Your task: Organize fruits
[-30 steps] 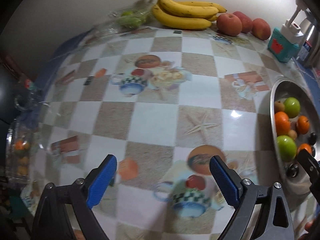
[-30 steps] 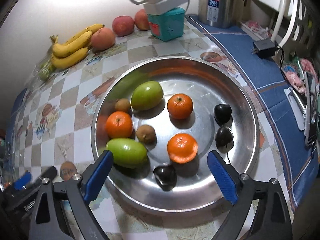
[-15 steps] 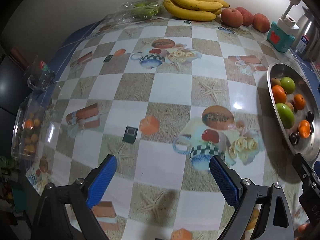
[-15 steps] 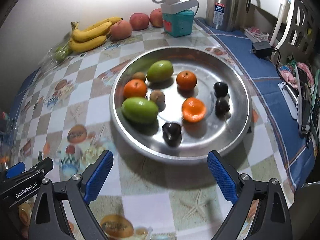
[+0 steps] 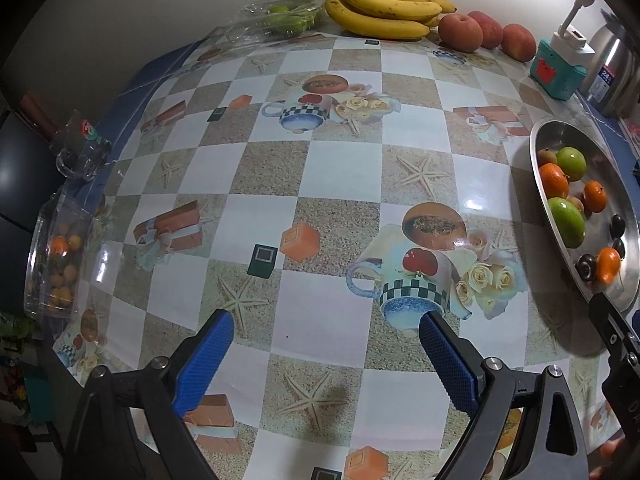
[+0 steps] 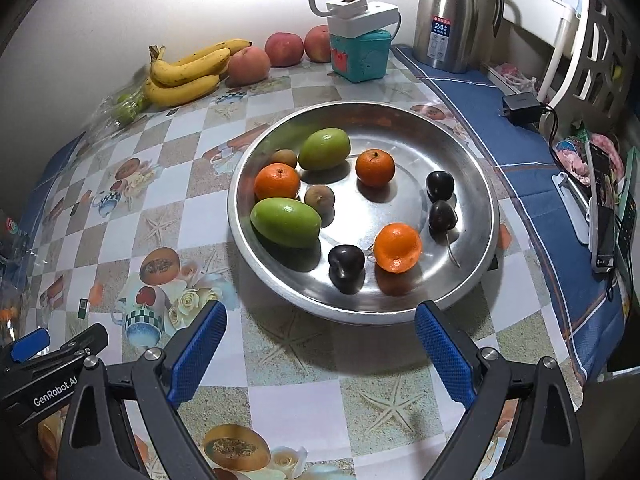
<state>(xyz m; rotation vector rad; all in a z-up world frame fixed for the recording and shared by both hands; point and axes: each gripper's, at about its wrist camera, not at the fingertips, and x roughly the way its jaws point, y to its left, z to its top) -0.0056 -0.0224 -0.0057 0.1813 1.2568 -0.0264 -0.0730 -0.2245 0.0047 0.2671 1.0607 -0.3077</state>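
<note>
A: Fruit sits mixed in the tray (image 6: 486, 216): three oranges (image 6: 277, 181), two green mangoes (image 6: 285, 222), two brown kiwis (image 6: 319, 197), three dark plums (image 6: 346, 262). More along the wall: bananas (image 6: 188, 72), apples (image 6: 284, 49).

B: Grippers?

A: Right gripper (image 6: 320, 350) spread wide, holding nothing, low over the cloth just short of the tray's near rim. Left gripper (image 5: 326, 354) likewise wide and bare, over open table (image 5: 344, 168), well apart from the tray.

B: Stage of the job?

A: Hard to call. Fits fruit awaiting sorting, fits fruit already gathered into the tray.

B: Advice for any pick?

A: Come down over one fruit with pads (image 6: 442, 356) either side of its widest part. Close gently on the plums, probably soft. Round fruit likely rolls on bare steel, so avoid nudging neighbours. Near plum and near orange lie almost touching; approach from the open side.

B: Anything unclear?

A: Clear tub (image 5: 52, 256) at the left edge holds small orange fruit, blurred through plastic. Bag (image 5: 280, 20) beside the bananas shows something green, kind unknown. Tray cut off in the left view. Right-hand clutter too small to name.
</note>
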